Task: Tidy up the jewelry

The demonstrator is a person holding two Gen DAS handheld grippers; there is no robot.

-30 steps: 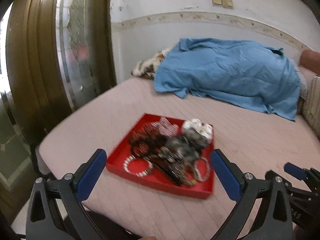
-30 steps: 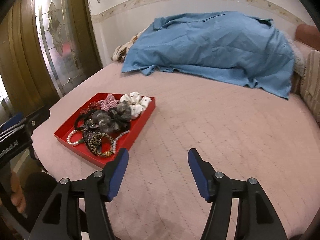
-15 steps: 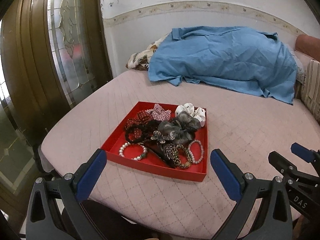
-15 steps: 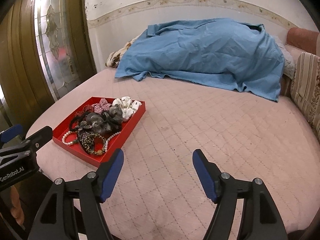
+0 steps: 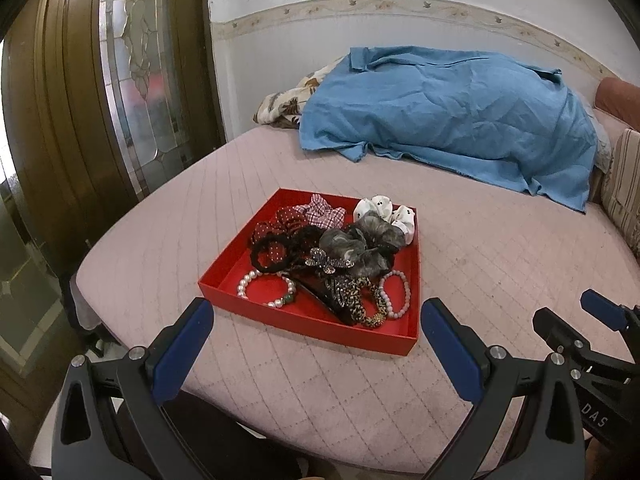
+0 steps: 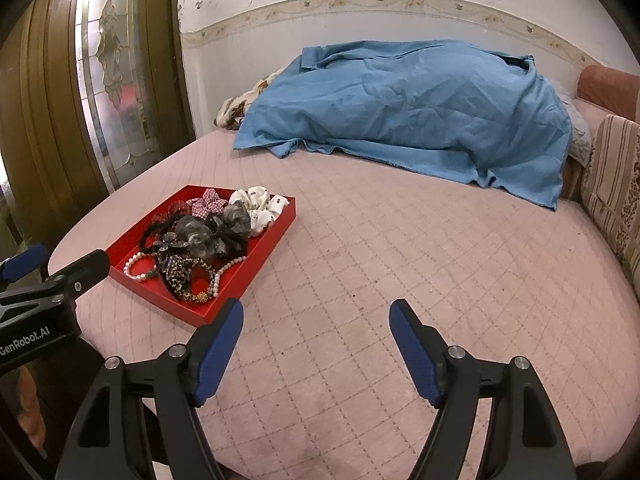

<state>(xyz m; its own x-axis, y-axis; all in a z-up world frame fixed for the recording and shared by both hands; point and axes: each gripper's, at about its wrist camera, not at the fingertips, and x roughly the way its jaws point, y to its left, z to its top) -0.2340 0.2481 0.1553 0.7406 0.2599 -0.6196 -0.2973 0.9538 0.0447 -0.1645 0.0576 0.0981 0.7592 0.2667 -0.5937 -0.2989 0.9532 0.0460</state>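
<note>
On the pink quilted bed [image 5: 500, 264], toward its near left corner, sits a shallow red tray [image 5: 304, 322] heaped with jewelry and hair pieces.

Left wrist view: tray dead ahead at 12 o'clock of the left tongs [image 5: 316, 320]. Tongs wide apart, blue pads clear of the tray's near wall, nothing between them.

Tray contents, taking the tray as the dial:
- white pearl bracelet [image 5: 266, 286] with a green bead, at 7 o'clock, flat on the tray floor
- pale pink bead bracelet [image 5: 396, 292] at 5 o'clock
- leopard-print band [image 5: 366, 300] and a dark hair claw [image 5: 320, 294] between the two bracelets
- grey scrunchie [image 5: 360, 246] at centre, black scrunchie [image 5: 276, 252] at 9 o'clock
- red-checked scrunchie [image 5: 322, 210] at 12 o'clock, white scrunchie [image 5: 384, 210] at 1 o'clock

Right wrist view: right tongs [image 6: 316, 320] over bare quilt, jaws opening, nothing between them. Tray lies at 10 o'clock of them, apart from the pads.

A blue sheet [image 6: 400, 108] covers a mound at the far side of the bed. A striped cushion [image 6: 612, 184] stands at the bed's 3 o'clock edge. A leaded glass door [image 6: 108, 76] rises at 10 o'clock.
</note>
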